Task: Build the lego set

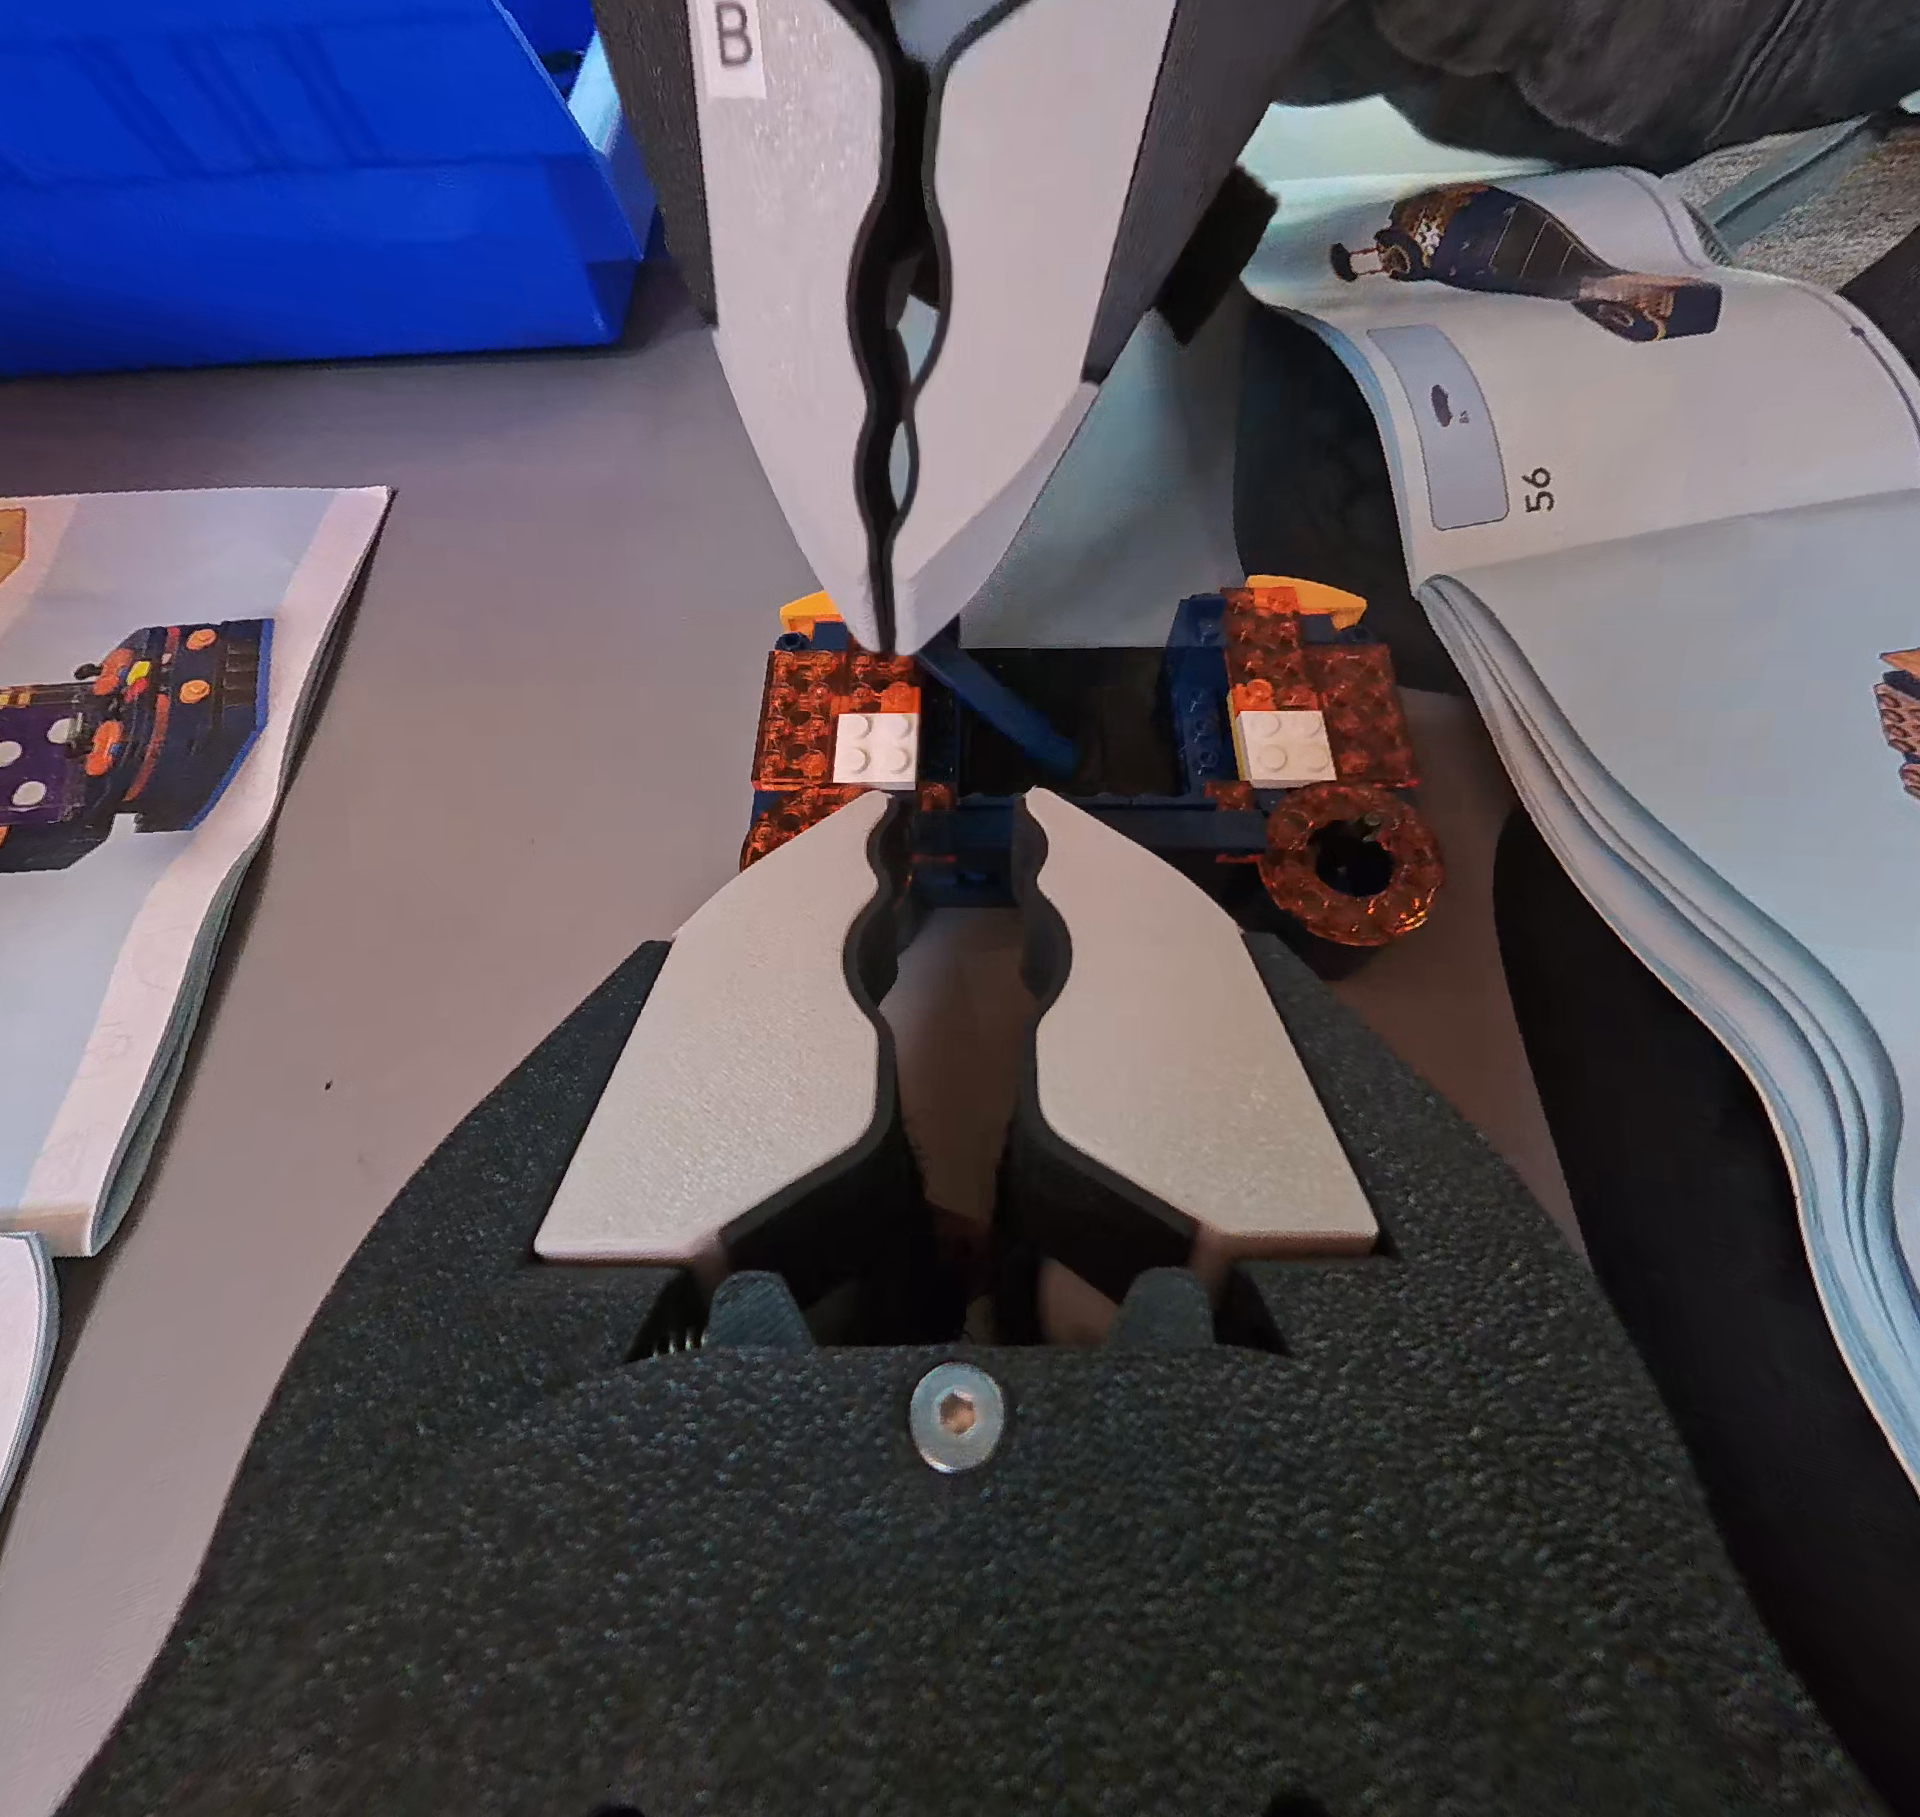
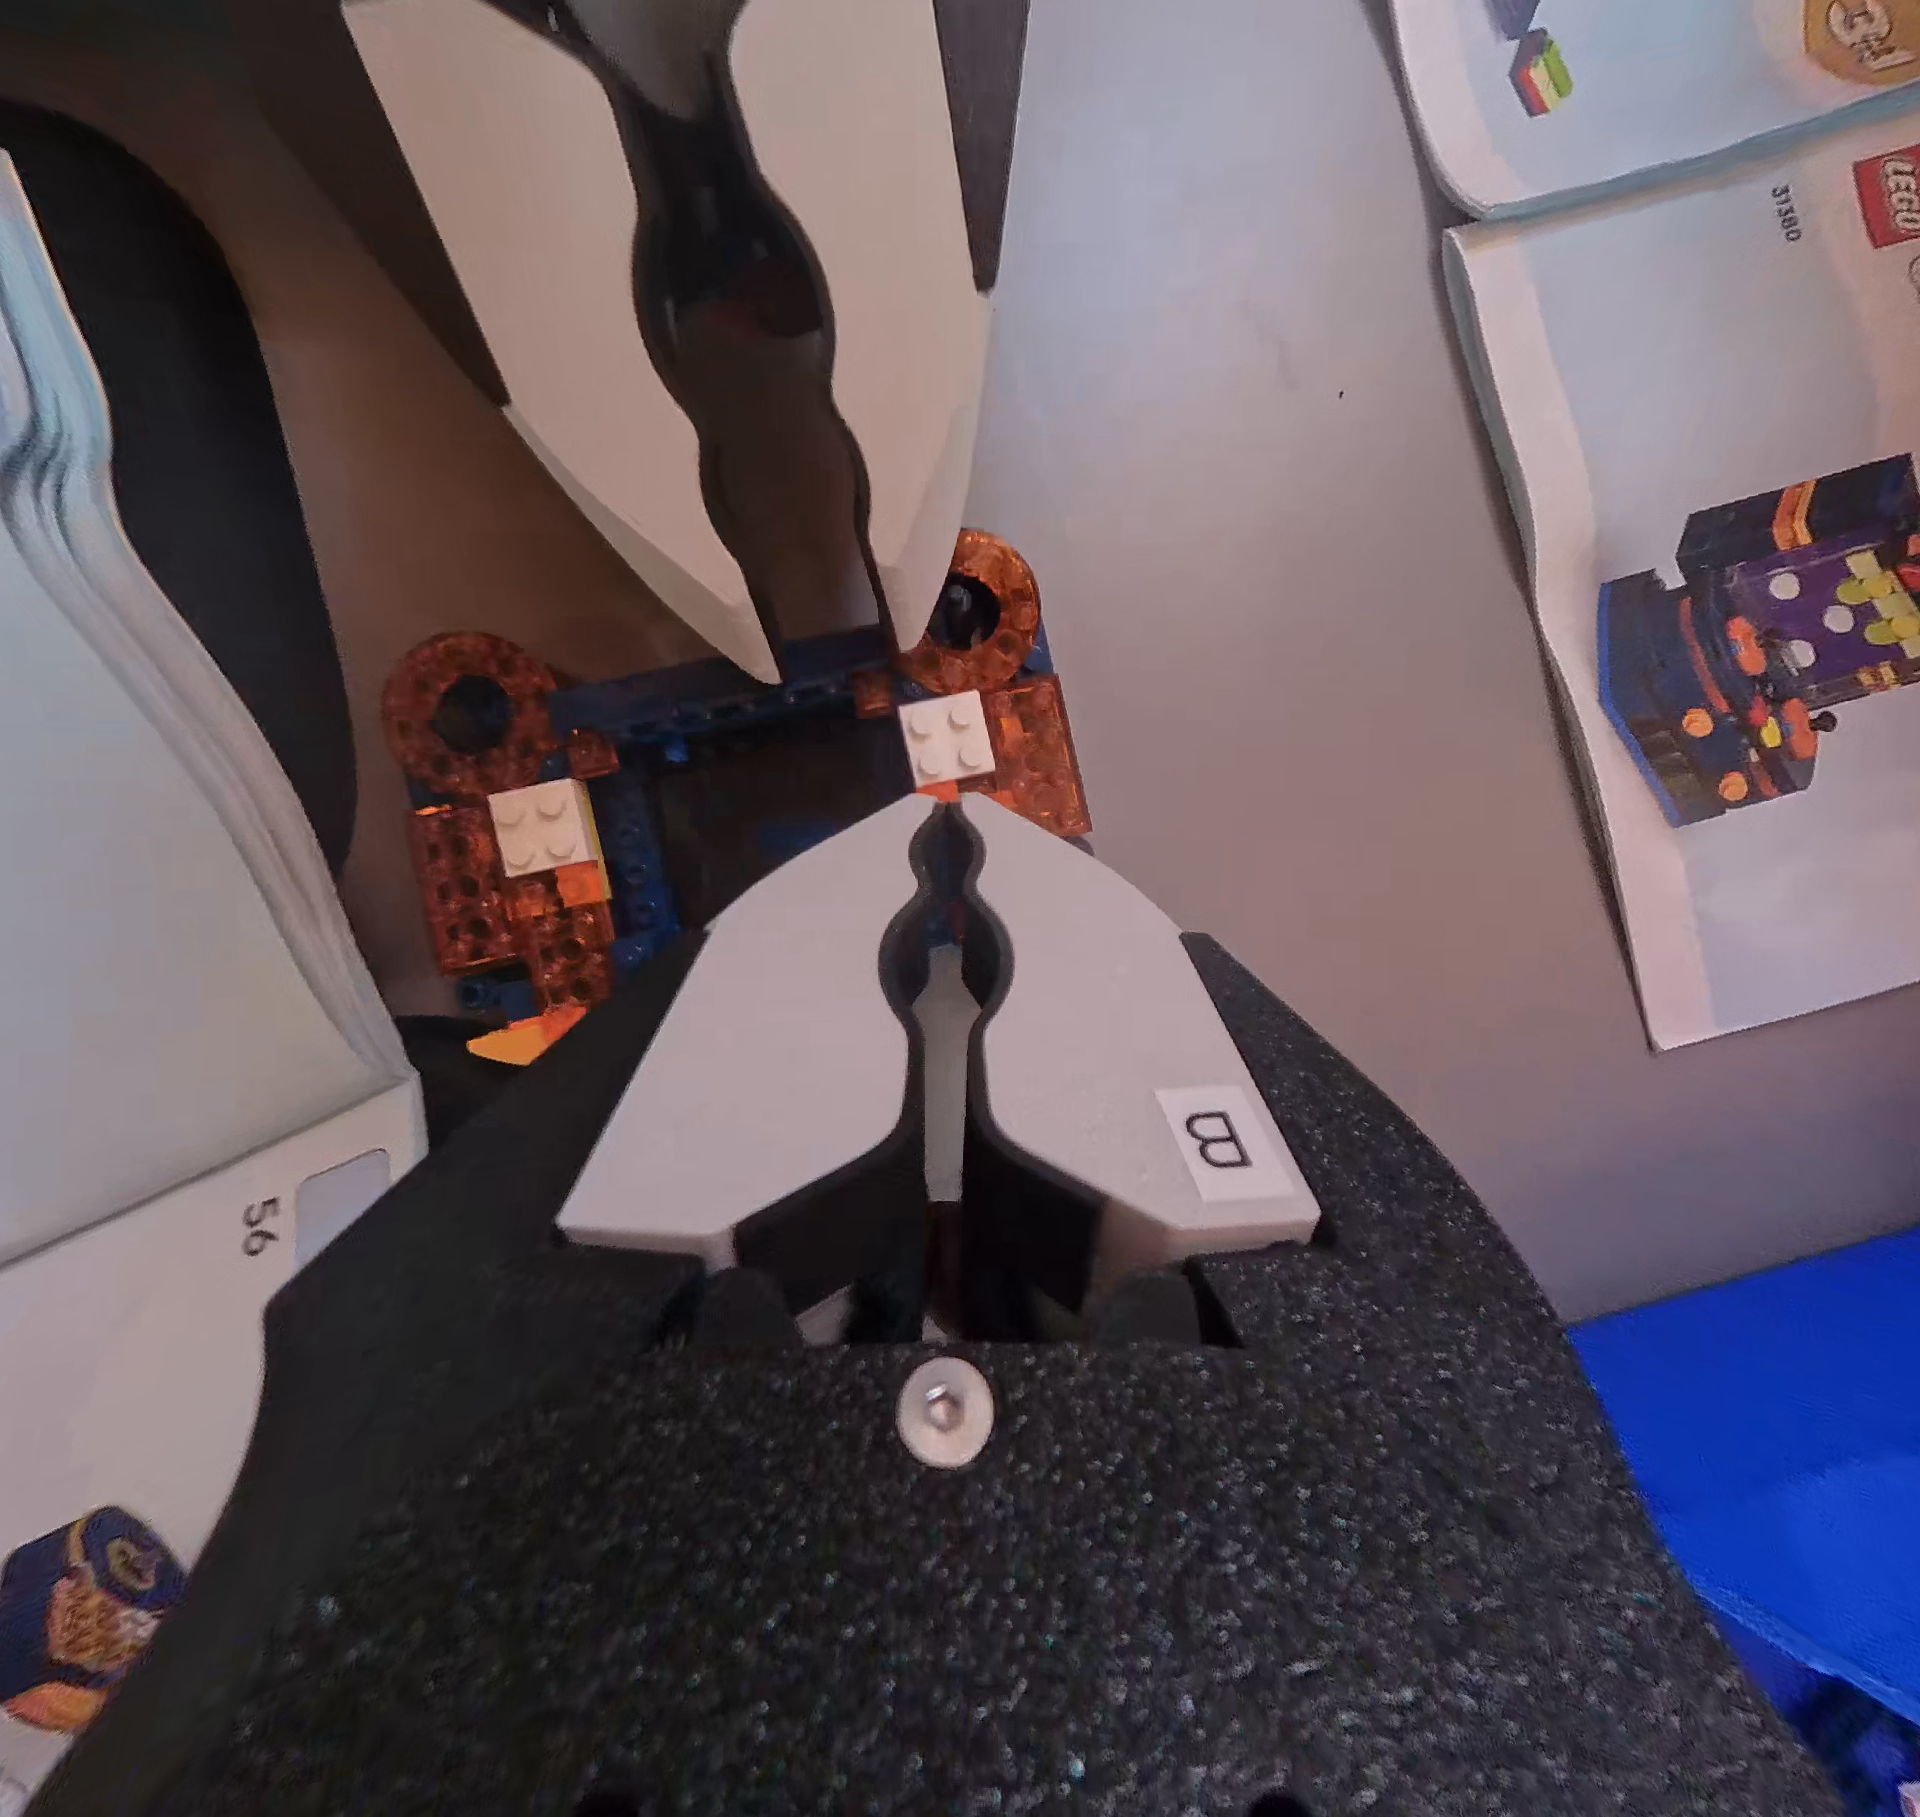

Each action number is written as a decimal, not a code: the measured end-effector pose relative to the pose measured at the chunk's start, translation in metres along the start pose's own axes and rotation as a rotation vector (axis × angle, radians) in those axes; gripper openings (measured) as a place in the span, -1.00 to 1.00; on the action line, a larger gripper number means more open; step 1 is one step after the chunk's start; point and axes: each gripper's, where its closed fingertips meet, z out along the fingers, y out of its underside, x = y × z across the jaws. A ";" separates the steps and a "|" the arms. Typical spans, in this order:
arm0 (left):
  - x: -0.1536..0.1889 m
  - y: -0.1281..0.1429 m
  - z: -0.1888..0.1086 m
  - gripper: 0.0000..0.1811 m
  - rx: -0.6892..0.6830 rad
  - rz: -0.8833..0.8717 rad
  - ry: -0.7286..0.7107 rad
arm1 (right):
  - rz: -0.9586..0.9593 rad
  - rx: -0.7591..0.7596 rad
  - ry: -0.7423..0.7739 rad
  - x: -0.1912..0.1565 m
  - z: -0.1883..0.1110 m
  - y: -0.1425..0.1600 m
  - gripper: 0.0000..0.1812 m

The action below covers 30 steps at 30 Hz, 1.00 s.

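The lego build (image 1: 1101,811) is a dark blue frame with clear orange plates, two white square plates (image 1: 878,747) and an orange ring (image 1: 1351,863), and it lies on the grey table. My left gripper (image 1: 961,806) is shut on the dark blue bar at the build's near edge. It also shows in the right wrist view (image 2: 836,661), astride that bar (image 2: 727,697). My right gripper (image 2: 940,809) is shut, its tips right at a small orange tile (image 2: 940,791) beside a white plate (image 2: 945,739). In the left wrist view the right gripper (image 1: 888,637) comes down from above, its tips on the left orange plates (image 1: 810,707).
A blue bin (image 1: 260,157) stands at the back left. An open instruction booklet (image 1: 1662,624) lies right of the build and a closed one (image 1: 156,832) lies to the left. A dark sleeve (image 1: 1558,1) is at the top right. Two booklets (image 2: 1714,624) also show in the right wrist view. Only a small space, under 4 cm, lies between the two pairs of fingers.
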 end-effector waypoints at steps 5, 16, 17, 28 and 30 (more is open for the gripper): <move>0.000 0.000 0.000 -0.79 0.010 -0.001 0.006 | 0.009 -0.048 -0.004 -0.002 0.002 0.001 -1.00; -0.003 -0.001 0.000 -0.78 0.012 0.011 -0.022 | -0.054 0.075 0.013 -0.004 -0.005 -0.003 -0.93; -0.004 -0.001 0.000 -0.79 0.013 0.014 -0.031 | -0.082 0.107 0.008 -0.006 -0.006 -0.004 -0.90; -0.010 -0.041 -0.048 -0.71 0.309 -0.060 -0.230 | -0.139 0.400 -0.083 -0.018 -0.020 -0.017 -0.70; -0.011 -0.041 -0.054 -0.71 0.352 -0.073 -0.268 | -0.134 0.429 -0.112 -0.022 -0.022 -0.017 -0.61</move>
